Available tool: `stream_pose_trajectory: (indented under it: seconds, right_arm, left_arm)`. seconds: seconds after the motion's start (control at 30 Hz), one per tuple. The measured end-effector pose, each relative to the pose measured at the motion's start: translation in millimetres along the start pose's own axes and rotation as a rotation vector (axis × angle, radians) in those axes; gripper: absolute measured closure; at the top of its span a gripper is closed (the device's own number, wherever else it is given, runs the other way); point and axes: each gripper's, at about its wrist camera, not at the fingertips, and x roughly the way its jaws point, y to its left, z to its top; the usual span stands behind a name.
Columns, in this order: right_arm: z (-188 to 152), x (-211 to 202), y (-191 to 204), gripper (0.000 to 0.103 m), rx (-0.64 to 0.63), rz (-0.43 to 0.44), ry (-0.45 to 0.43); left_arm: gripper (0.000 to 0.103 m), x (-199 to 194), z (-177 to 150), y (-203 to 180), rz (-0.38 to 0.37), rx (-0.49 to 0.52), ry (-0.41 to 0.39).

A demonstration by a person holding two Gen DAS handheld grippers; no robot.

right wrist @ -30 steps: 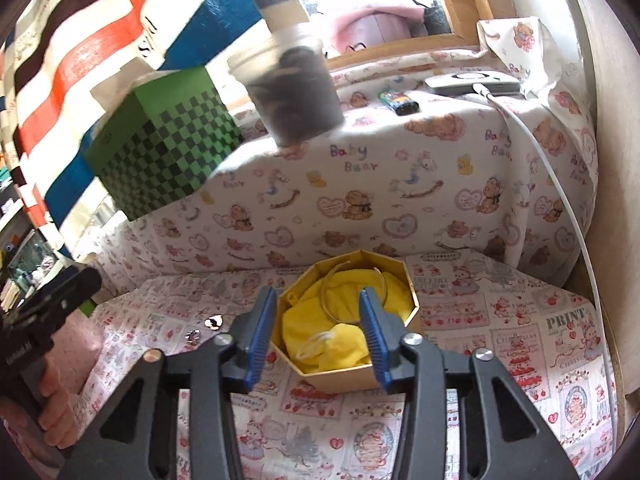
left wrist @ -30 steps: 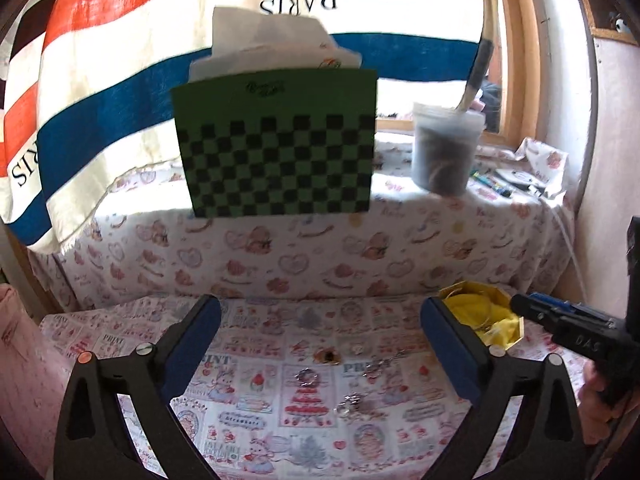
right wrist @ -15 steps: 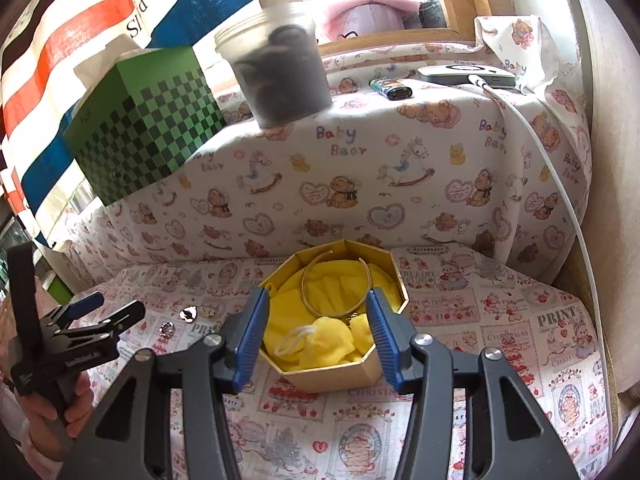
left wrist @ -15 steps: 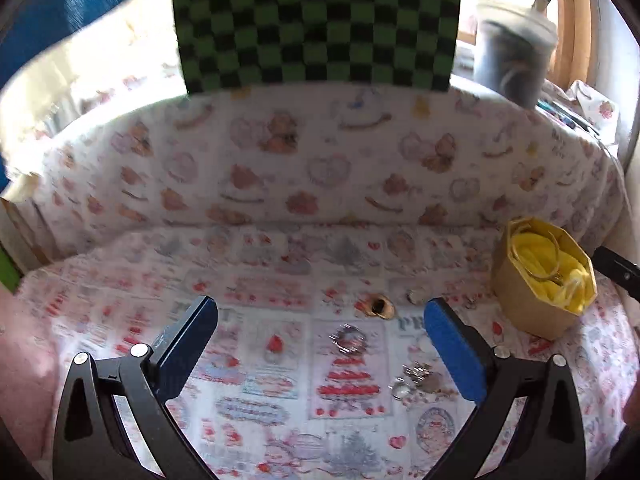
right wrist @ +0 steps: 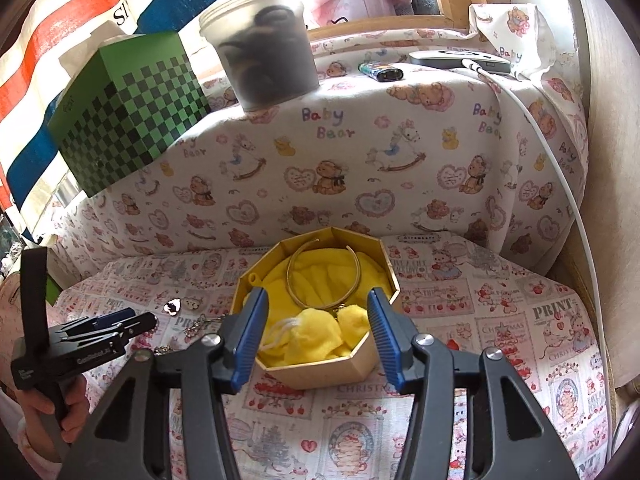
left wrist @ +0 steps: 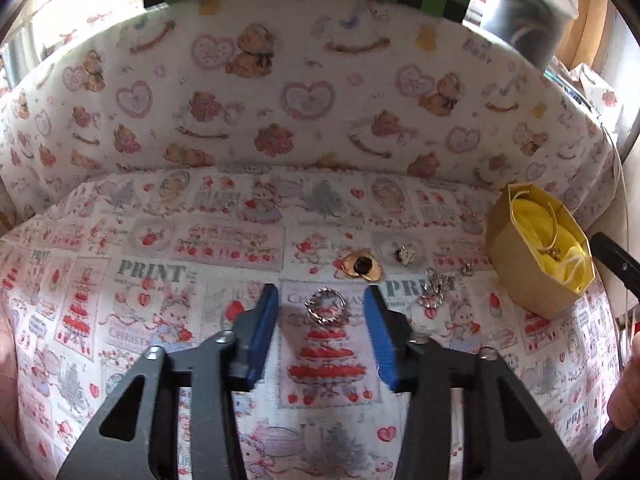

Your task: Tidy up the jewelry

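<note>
A silver ring [left wrist: 325, 305] lies on the printed cloth between the blue pads of my left gripper [left wrist: 322, 300], which is open around it, low over the cloth. Beyond it lie a gold brooch [left wrist: 361, 266], a small charm [left wrist: 406, 255] and a silver chain [left wrist: 431, 290]. A gold octagonal box [left wrist: 516, 264] with yellow lining stands at the right. My right gripper [right wrist: 314, 306] is open and empty, hovering over that box [right wrist: 352, 364], which holds a gold bangle [right wrist: 324, 276] and a yellow pouch [right wrist: 316, 334]. The left gripper also shows in the right wrist view [right wrist: 124, 320].
A cloth-covered ledge rises behind, carrying a green checkered box [right wrist: 124, 116], a plastic tub [right wrist: 268, 44], a lighter [right wrist: 382, 71] and a device with a white cable [right wrist: 560, 176]. A heart-shaped charm [right wrist: 174, 306] lies left of the box.
My left gripper has moved forward and down and narrowed its jaws around the silver ring. The right gripper has stayed open over the box, shifting only slightly.
</note>
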Motion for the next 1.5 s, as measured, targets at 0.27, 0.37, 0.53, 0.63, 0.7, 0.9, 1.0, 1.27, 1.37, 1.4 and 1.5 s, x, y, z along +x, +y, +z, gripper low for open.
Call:
stream_pose_trajectory:
  seconds: [0.27, 0.37, 0.53, 0.63, 0.7, 0.9, 1.0, 1.27, 1.37, 1.4, 1.5]
  right_arm:
    - [0, 1, -1, 0.054, 0.011, -0.006, 0.0]
    - [-1, 0, 1, 0.054, 0.004, -0.007, -0.002]
    - [-2, 1, 0, 0.054, 0.004, -0.015, 0.002]
    - [-1, 2, 0, 0.054, 0.006, -0.014, 0.003]
    - [-1, 2, 0, 0.054, 0.006, -0.017, 0.001]
    - [-1, 2, -1, 0.054, 0.007, -0.017, 0.005]
    - [-2, 3, -2, 0.054, 0.008, -0.018, 0.009]
    - [-2, 1, 1, 0.054, -0.005, -0.018, 0.001]
    - [-2, -3, 5, 0.054, -0.024, -0.013, -0.013]
    - [-2, -5, 6, 0.054, -0.029, -0.008, -0.016]
    - [-2, -10, 14, 0.057, -0.017, 0.035, -0.002]
  left_arm:
    - [0.086, 6, 1, -6, 0.009, 0.006, 0.012]
    - [0.086, 6, 1, -8, 0.008, 0.005, 0.012]
    - [0.083, 5, 1, 1, -0.048, -0.018, -0.001]
    - [0.082, 5, 4, 8, -0.052, -0.022, 0.006]
    - [0.082, 6, 3, 9, -0.039, -0.007, 0.004]
    - [0.074, 10, 3, -9, 0.001, 0.061, -0.003]
    - [0.074, 11, 1, -19, 0.044, 0.103, -0.009]
    - [0.082, 0, 4, -15, 0.028, 0.053, -0.035]
    - [0.082, -18, 8, -10, 0.016, 0.03, -0.089]
    - [0.082, -25, 8, -10, 0.006, 0.02, -0.111]
    - [0.082, -45, 7, -9, -0.009, 0.007, -0.182]
